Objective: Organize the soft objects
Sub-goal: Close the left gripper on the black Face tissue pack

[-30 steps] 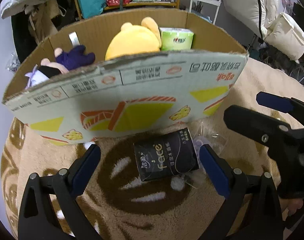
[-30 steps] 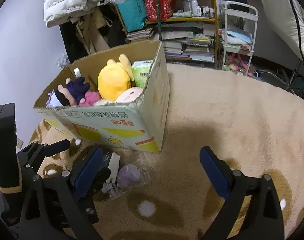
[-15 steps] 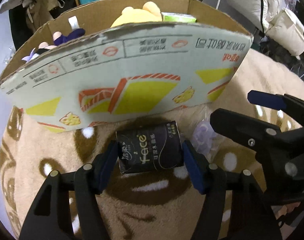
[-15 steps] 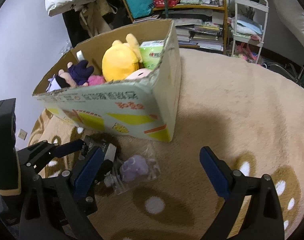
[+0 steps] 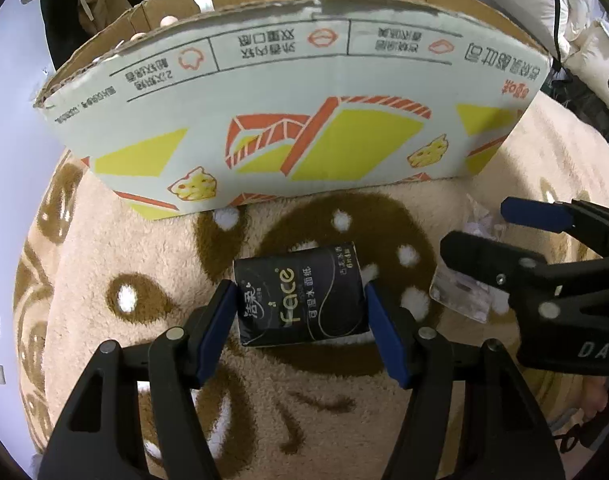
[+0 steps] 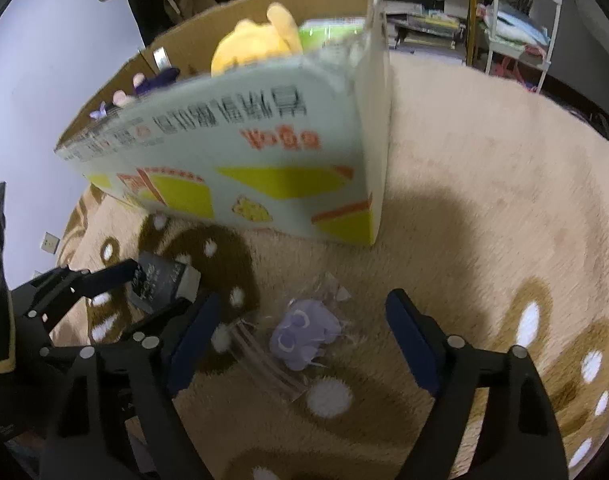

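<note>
I find several plush toys [image 6: 250,46] already boxed, my left gripper [image 5: 302,318] clamped on the black tissue pack [image 5: 300,298] mid-rug, my right gripper [image 6: 300,330] closing, pads apart, around the bagged purple toy [image 6: 304,334].

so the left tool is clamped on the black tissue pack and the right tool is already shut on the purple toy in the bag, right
Not quite. The left tool is clamped on the black tissue pack, but the right tool is open: its jaws have just been closing with the bagged purple toy between them, untouched, as the right wrist view shows.
</note>
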A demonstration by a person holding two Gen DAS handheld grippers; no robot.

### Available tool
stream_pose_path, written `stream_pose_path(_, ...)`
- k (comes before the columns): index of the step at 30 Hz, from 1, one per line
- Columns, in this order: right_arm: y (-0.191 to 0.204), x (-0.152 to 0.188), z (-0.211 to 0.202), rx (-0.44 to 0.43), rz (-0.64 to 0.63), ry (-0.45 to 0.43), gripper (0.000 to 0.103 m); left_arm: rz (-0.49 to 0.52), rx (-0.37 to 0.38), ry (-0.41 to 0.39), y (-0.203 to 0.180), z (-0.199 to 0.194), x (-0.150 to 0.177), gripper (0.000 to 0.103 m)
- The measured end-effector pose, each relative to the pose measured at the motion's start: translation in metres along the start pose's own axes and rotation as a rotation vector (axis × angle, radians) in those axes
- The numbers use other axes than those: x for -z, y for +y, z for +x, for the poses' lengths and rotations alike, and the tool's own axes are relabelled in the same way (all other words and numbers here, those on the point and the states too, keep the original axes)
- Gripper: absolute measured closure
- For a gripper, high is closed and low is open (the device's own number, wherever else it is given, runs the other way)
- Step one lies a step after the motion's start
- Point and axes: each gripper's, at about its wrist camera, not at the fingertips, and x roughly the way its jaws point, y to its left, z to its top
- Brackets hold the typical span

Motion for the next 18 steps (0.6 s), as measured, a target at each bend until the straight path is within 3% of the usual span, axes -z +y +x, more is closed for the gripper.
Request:
stream_pose_path(10,0.005,0.014,0.008,0.023,-0.022,0.054,0.017,-0.061,0.008,0.039,-0.003,0.013,-0.001,0.039)
stream_pose_path(18,0.01,0.018,0.008,0.066,-0.033,0.058,0.028,-0.056,0.0,0.038,0.0,0.014,-0.003,0.039)
